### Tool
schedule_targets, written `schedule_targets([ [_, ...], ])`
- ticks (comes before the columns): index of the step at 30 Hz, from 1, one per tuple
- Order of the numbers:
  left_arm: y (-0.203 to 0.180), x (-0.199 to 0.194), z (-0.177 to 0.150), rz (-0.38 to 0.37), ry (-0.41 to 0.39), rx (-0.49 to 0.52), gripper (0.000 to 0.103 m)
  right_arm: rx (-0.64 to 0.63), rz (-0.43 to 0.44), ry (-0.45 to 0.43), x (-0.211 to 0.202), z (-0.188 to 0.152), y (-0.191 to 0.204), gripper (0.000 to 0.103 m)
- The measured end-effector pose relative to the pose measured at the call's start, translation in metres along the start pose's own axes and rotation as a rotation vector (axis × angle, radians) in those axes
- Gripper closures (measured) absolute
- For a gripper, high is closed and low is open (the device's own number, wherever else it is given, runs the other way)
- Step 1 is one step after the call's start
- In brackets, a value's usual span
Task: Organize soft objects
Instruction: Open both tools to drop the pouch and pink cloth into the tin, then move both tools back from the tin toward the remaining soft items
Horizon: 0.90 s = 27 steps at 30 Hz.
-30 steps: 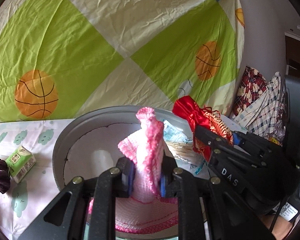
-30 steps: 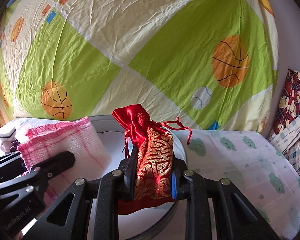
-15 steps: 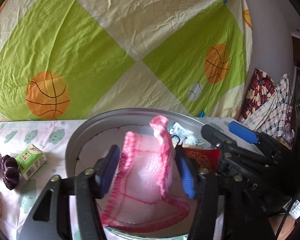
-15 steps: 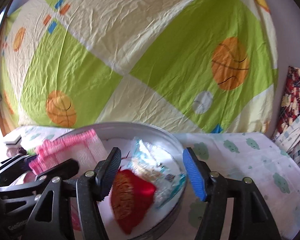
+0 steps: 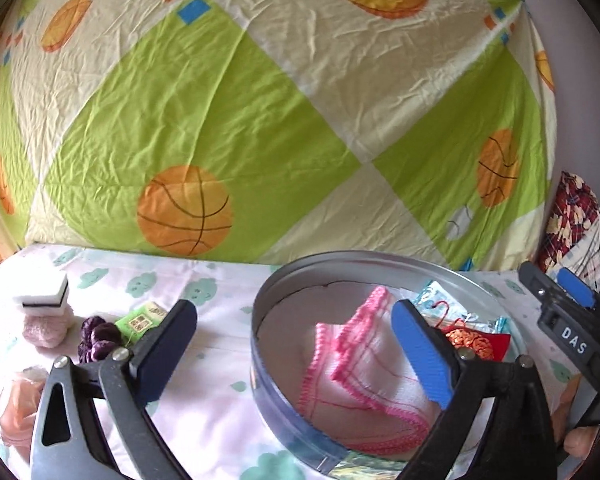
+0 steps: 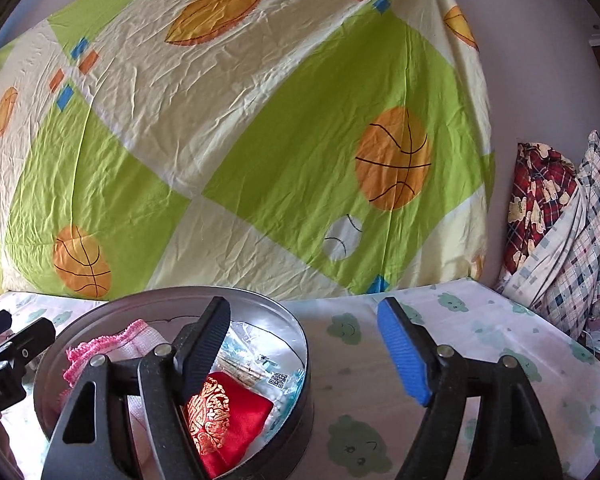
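Note:
A round grey metal tin stands on the cloud-print tablecloth. In it lie a pink-edged white mesh cloth, a red and gold satin pouch and a clear plastic packet. My left gripper is open and empty, straddling the tin's left rim, its right finger over the pink cloth. My right gripper is open and empty, over the tin's right rim, above the pouch.
Left of the tin lie a purple scrunchie, a green packet, a white sponge on a pink bundle and a peach soft item. A basketball-print sheet hangs behind. Plaid fabrics pile at right.
Both grippers opened and let go: the pink cloth and the red pouch dropped into the tin. Both grippers then drew back, the left one shifting left.

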<state>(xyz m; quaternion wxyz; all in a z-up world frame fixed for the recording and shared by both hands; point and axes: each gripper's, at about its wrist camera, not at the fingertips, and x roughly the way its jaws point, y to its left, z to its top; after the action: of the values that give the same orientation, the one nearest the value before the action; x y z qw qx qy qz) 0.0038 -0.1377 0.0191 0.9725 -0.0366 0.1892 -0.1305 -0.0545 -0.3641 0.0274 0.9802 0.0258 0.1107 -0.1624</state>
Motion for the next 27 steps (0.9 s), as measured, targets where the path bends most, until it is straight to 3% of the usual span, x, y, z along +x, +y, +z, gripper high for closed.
schedule_targets([
  [7,0.010,-0.003,-0.005,0.043,0.018,0.021,0.004,0.048,-0.063,-0.066,-0.016,0.002,-0.011,0.025],
  [11,0.015,-0.006,-0.007,0.048,0.024,0.024,0.004,0.082,-0.083,-0.090,-0.023,0.001,-0.012,0.015],
  [17,0.027,-0.011,-0.008,0.076,0.035,0.012,0.004,0.016,-0.118,-0.140,-0.038,0.000,0.005,0.015],
  [21,0.033,-0.015,-0.010,0.088,0.041,0.019,0.004,0.036,-0.155,-0.197,-0.053,-0.002,0.003,0.015],
  [27,0.042,-0.021,-0.012,0.097,0.042,0.050,0.004,0.161,-0.118,-0.138,-0.061,-0.005,-0.005,0.015],
])
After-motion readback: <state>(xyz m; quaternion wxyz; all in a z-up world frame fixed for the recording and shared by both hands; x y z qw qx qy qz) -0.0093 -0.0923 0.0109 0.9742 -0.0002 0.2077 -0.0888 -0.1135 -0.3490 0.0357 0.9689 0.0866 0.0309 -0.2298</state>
